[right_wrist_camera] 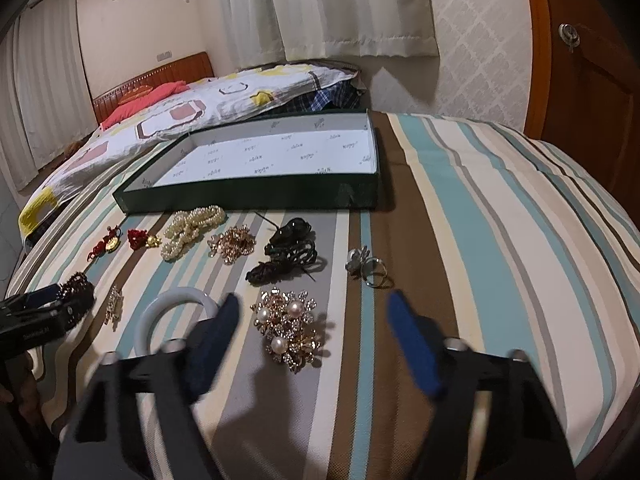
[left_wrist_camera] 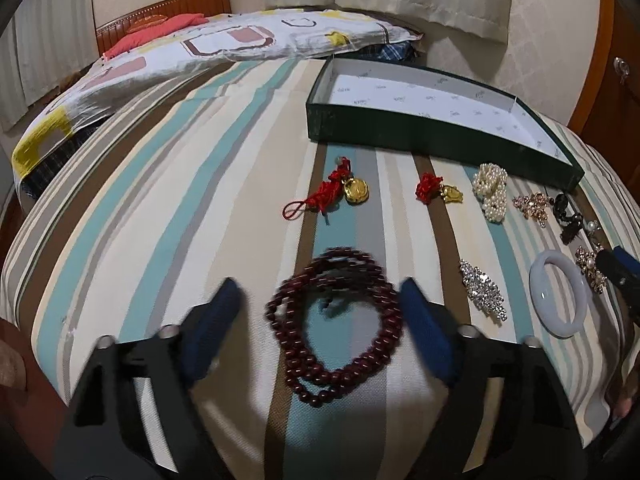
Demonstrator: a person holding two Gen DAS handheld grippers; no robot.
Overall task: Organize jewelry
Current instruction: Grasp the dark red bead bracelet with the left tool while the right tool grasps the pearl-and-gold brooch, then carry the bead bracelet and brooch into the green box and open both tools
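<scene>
I have both tools over the striped bedspread (right_wrist_camera: pixel 460 184), with the jewellery laid out along the near side of the shallow dark green box with the white printed lining (left_wrist_camera: pixel 400 132).

Starting at the left, my left gripper (left_wrist_camera: pixel 320 316) has its jaws spread wide, holding nothing; the dark red beaded necklace (left_wrist_camera: pixel 340 328) lies coiled on the bed between the two blue pads, touching neither as far as I can see. Farther off sit two red-cord charms with gold pendants (left_wrist_camera: pixel 344 192), side by side. To the right of those is the bundled white pearl bracelet (left_wrist_camera: pixel 491 190), and nearer me the clear rhinestone brooch (left_wrist_camera: pixel 482 290) and the pale white jade bangle (left_wrist_camera: pixel 558 294).

Moving on to my right gripper (right_wrist_camera: pixel 314 336), its jaws are also wide open and empty. The gold flower brooch with three pearls (right_wrist_camera: pixel 289 332) lies between its pads, closer to the left one, apart from both. Beyond it are the small rose-gold crystal brooch (right_wrist_camera: pixel 234 243), the black cord necklace (right_wrist_camera: pixel 288 256) and, farthest right, the silver ring with a pearl flower (right_wrist_camera: pixel 366 266).
</scene>
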